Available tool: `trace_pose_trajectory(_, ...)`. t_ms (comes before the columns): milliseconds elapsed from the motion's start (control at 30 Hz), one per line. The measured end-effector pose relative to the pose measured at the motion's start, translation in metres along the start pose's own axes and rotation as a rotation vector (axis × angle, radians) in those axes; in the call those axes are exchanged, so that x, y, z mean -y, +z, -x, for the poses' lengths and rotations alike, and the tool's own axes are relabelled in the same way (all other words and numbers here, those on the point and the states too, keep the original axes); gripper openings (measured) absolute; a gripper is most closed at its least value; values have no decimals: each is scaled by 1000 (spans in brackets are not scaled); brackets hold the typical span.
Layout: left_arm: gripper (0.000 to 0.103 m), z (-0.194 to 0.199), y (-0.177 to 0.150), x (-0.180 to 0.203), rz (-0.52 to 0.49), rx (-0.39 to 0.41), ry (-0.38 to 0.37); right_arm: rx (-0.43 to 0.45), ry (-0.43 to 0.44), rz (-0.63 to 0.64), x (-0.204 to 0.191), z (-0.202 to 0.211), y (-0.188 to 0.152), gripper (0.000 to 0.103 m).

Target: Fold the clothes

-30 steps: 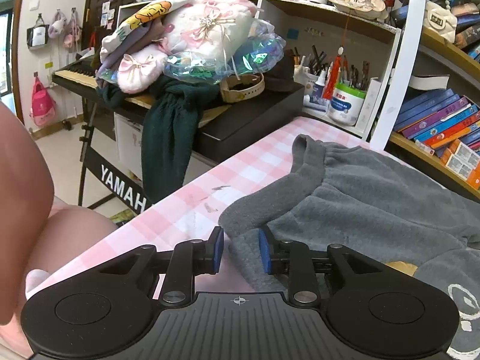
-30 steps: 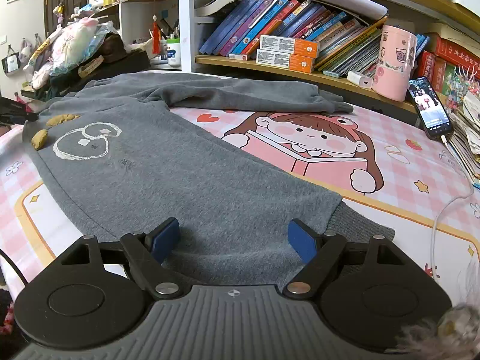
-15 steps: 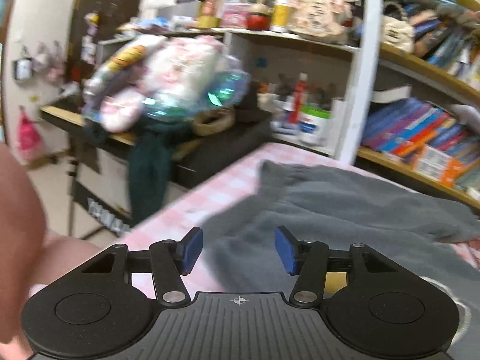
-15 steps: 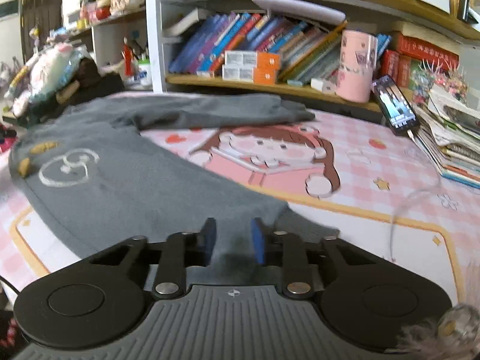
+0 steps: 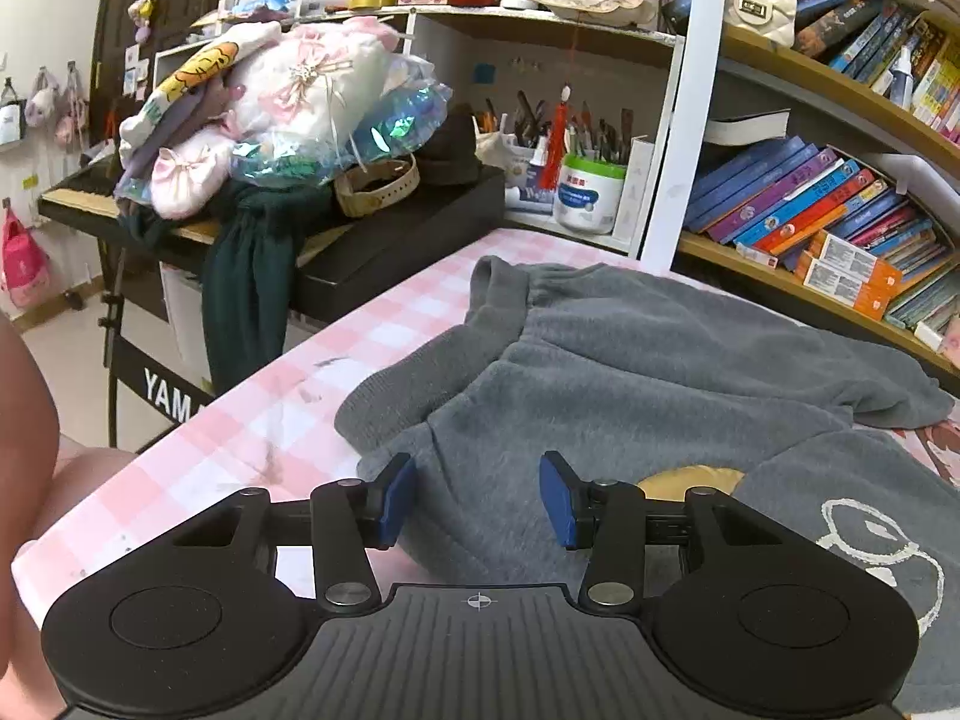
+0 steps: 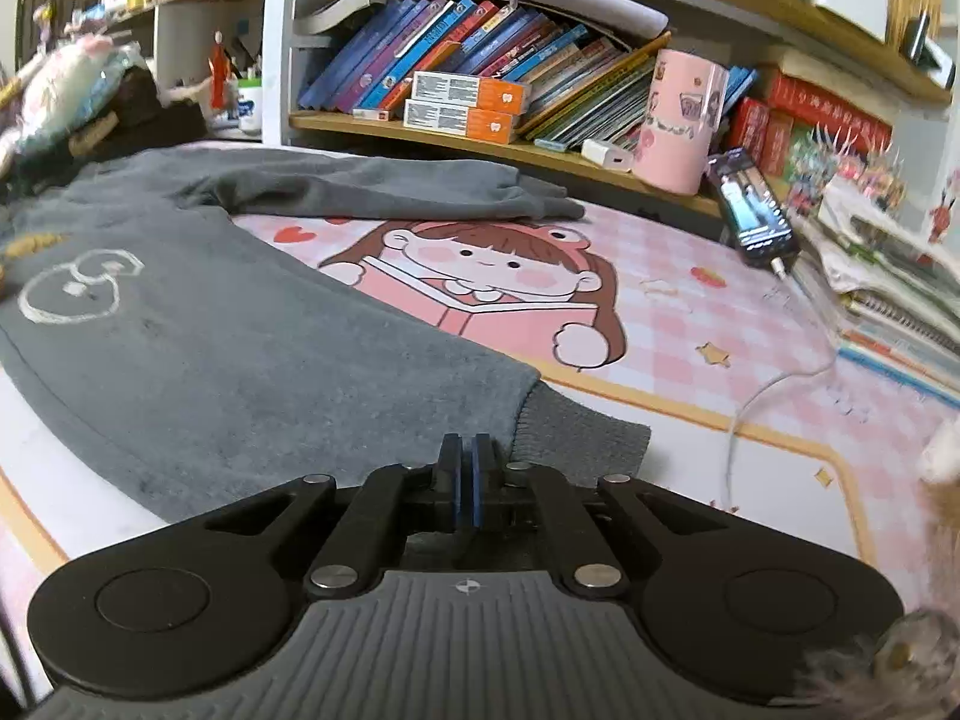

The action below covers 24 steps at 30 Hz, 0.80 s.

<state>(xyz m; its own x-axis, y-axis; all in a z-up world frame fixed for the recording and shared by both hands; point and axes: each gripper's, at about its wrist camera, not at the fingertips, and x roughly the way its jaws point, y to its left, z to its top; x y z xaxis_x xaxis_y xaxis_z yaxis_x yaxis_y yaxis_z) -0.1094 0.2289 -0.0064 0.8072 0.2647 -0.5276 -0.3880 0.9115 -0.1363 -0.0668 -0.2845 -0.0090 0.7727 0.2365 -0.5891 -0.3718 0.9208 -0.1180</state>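
Observation:
A grey fleece sweatshirt with a white outline print lies spread on the pink checked table mat. In the left wrist view the sweatshirt shows its collar end and a sleeve lying across the back. My left gripper is open just above the sweatshirt's shoulder edge, holding nothing. My right gripper is shut at the ribbed hem, near its corner; whether cloth is pinched between the pads is hidden.
A bookshelf runs along the table's far side, with a pink cup and a phone on a white cable. At the left stands a keyboard piled with clothes and bags. Paper stacks lie at the right.
My left gripper opened wide and shifted over the sweatshirt's shoulder. My right gripper closed from wide open to fully shut at the hem.

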Motion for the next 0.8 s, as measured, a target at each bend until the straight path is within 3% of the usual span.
trace_pose_trajectory(200,44,0,0,0,2,-1,-6,12,-9,2,-1,1,1,1)
trace_pose_trajectory(300,44,1,1,1,1,1,-5,40,61,-54,5,11,5,3)
trace_pose_trajectory(433,44,-1,2,-1,20,2,-6,41,115,-32,-2,19,8,3)
trace_pose_trajectory(567,27,-6,1,-9,58,-14,0,0,139,-23,-8,12,4,3)
trace_pose_trajectory(800,23,-8,1,-13,47,-17,39,-14,124,-15,-12,3,0,5)
